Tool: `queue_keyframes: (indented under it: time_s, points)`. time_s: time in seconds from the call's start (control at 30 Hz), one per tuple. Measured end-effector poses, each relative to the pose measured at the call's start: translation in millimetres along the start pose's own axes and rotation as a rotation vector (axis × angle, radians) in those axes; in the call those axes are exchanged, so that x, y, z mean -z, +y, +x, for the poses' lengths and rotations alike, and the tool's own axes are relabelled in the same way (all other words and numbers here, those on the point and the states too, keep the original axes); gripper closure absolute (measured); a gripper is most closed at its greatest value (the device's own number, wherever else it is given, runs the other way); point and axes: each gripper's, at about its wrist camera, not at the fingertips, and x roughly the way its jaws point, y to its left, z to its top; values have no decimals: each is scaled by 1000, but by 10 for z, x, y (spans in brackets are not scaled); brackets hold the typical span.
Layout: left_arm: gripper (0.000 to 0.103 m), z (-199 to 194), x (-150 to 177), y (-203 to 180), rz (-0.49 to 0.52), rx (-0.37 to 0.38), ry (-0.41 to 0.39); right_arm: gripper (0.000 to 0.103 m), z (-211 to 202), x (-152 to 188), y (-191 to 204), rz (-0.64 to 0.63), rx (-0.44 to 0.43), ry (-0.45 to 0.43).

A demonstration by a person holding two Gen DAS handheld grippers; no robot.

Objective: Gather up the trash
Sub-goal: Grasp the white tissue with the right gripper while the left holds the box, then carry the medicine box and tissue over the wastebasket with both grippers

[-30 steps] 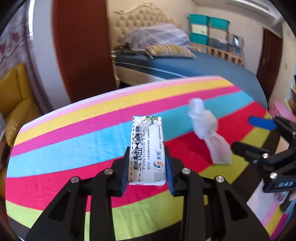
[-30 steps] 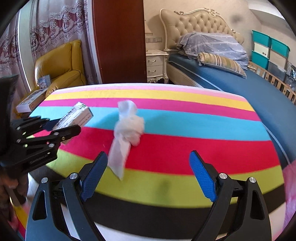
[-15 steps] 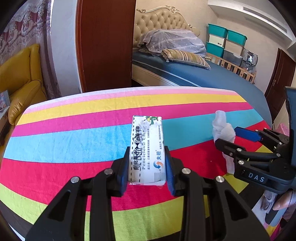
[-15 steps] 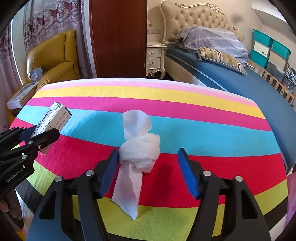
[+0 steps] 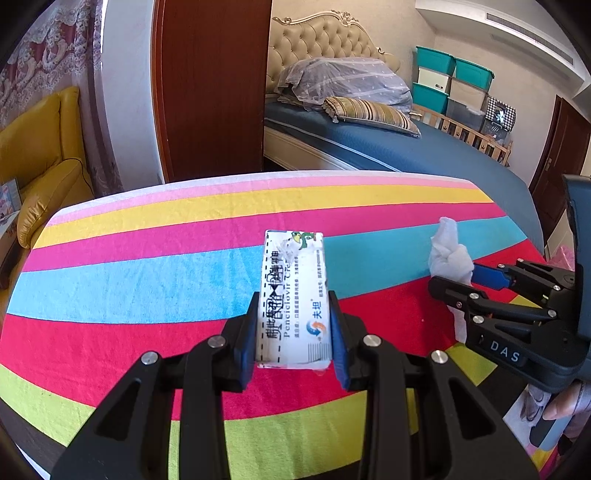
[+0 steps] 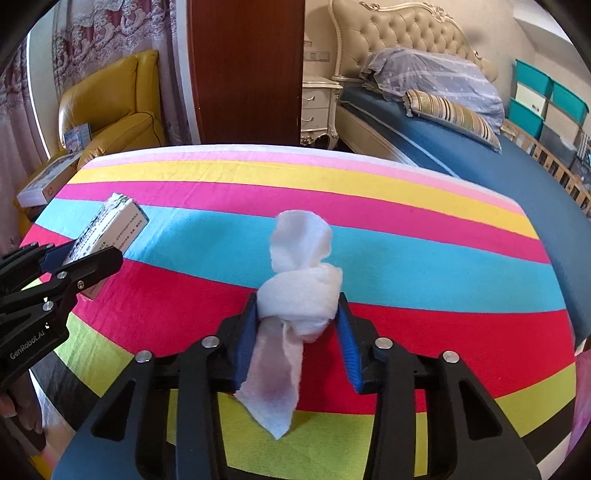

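We work over a desk covered by a cloth of broad stripes (image 6: 424,258) in pink, yellow, magenta, sky blue, red, lime and black; the weave looks smooth and flat, with faint creases. Behind it stands a dark reddish wooden panel (image 6: 243,66), and to its left a glossy mustard-yellow leather armchair (image 6: 110,107) before lace-patterned curtains. To the right lies a bed with a cream tufted headboard (image 6: 406,29), a navy sheet, a crumpled grey-blue duvet and a striped bolster pillow (image 6: 454,114). Teal and white plastic storage boxes (image 5: 450,85) are stacked against the far wall, and a small white nightstand with drawers (image 6: 319,107) sits beside the bed.

Our left gripper (image 5: 293,339) has its jaws clamped on a small white rectangular cardboard medicine box (image 5: 293,295) with black and green print; the box stands on end between the blue pads, lifted above the red stripe.

Our right gripper (image 6: 297,328) has its jaws closing around a white crumpled paper tissue twisted into a knot (image 6: 301,291). The soft, fibrous knot sits between the blue ribbed pads, which touch its sides, while one loose end rises over the blue stripe and a flat tail hangs down over the lime stripe.

In the left wrist view the tissue lies to the right of the box, near the desk's edge.
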Motion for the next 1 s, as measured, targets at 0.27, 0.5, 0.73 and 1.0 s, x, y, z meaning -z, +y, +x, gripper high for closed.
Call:
queue_keyframes:
  time_s: [0.27, 0.5, 0.73, 1.0]
  points:
    - [70, 1, 22, -43, 18, -7, -14, 69, -92, 33, 50, -33, 22, -39]
    - [70, -2, 20, -87, 40, -8, -30, 69, -98, 30, -22, -4, 11, -37]
    - [70, -24, 57, -158, 72, -9, -45, 69, -393, 271, -58, 60, -19, -57]
    - [70, -43, 74, -196, 94, -24, -52, 69, -996, 611, -182, 91, -14, -112]
